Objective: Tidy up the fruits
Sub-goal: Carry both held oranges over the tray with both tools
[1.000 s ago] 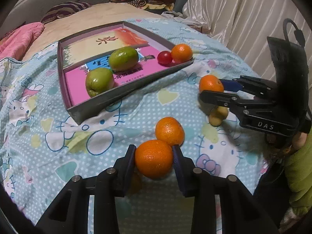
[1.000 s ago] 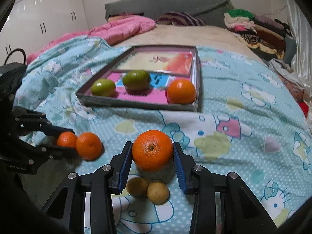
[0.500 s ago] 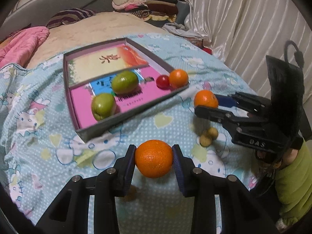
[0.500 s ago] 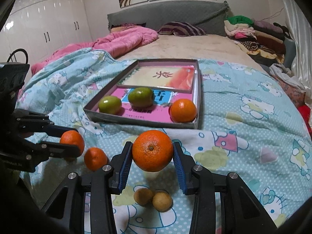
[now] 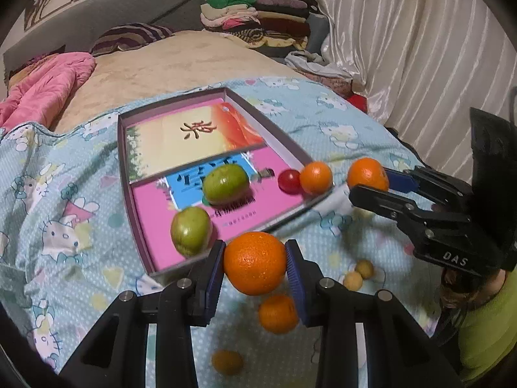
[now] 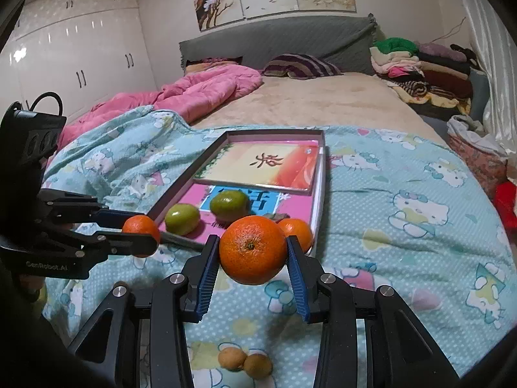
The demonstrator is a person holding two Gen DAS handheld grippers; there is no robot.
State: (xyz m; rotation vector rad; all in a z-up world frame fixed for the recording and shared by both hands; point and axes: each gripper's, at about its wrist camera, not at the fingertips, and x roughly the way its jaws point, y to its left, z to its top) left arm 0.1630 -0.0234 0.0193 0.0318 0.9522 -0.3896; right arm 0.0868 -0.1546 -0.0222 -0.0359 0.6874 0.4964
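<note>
While both oranges hang clear of the bed, the shallow grey cardboard box (image 5: pixel 292 150) lies ahead of each gripper and lower.
Left grip: left gripper (image 5: pixel 255 266) clenched on a round orange mandarin (image 5: pixel 254 266), pressed between its blue-padded fingers (image 5: pixel 213 274), hanging over the near corner of the box.
Right grip: right gripper (image 6: pixel 252 255) clamped on a second round orange mandarin (image 6: pixel 252 249), stem dimple facing the camera, short of the box's near wall.
Key relation: open pink floor of the box lies forward and down from both fruits; neither fruit has a long axis to mind. Left hand looks nearer, by my judgement.
Box contents: two green round fruits (image 5: pixel 226 183), a small red cherry tomato (image 5: pixel 288 180) and a small orange (image 5: pixel 315 177) fill the near half; a printed booklet covers the far half.
In the way: the green fruits sit right in the left hand's drop line; the small orange blocks the right hand's corner.
Loose on the bed: one more mandarin (image 5: pixel 278 313), two tan longan-like fruits (image 6: pixel 245 361) and a yellowish one on the blue cartoon-print sheet (image 6: pixel 404 226).
</note>
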